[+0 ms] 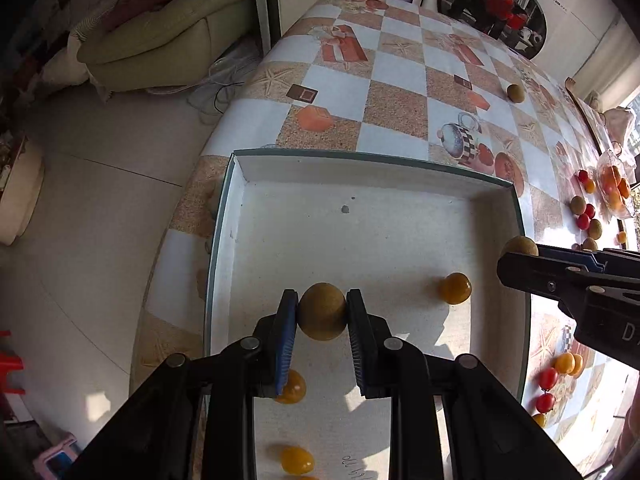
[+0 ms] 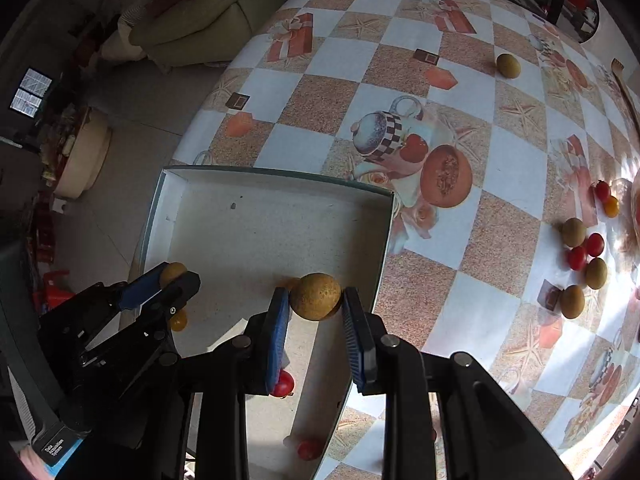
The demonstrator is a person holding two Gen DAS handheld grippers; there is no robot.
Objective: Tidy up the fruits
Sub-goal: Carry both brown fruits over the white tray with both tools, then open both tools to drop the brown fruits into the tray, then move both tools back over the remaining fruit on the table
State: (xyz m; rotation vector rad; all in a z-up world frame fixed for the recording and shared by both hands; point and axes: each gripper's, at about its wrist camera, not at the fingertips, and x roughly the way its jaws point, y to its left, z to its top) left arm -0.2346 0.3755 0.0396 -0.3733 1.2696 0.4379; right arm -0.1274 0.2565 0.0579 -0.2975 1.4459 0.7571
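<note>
Holding one brown fruit in each tongs above white tray (image 1: 240, 240): your left tongs (image 1: 322, 312) clamped on longan (image 1: 322, 311), right tongs (image 2: 316, 300) clamped on another (image 2: 315, 296). Few yellow tomatoes (image 1: 455, 288) already inside; many fruits (image 2: 580, 256) wait far right on counter (image 2: 320, 100).

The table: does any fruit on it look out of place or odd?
Yes. One brown fruit lies alone far up the table, apart from the cluster near the right edge. Also, only the yellow tomatoes lie in the white tray; two red tomatoes sit near its edge.
</note>
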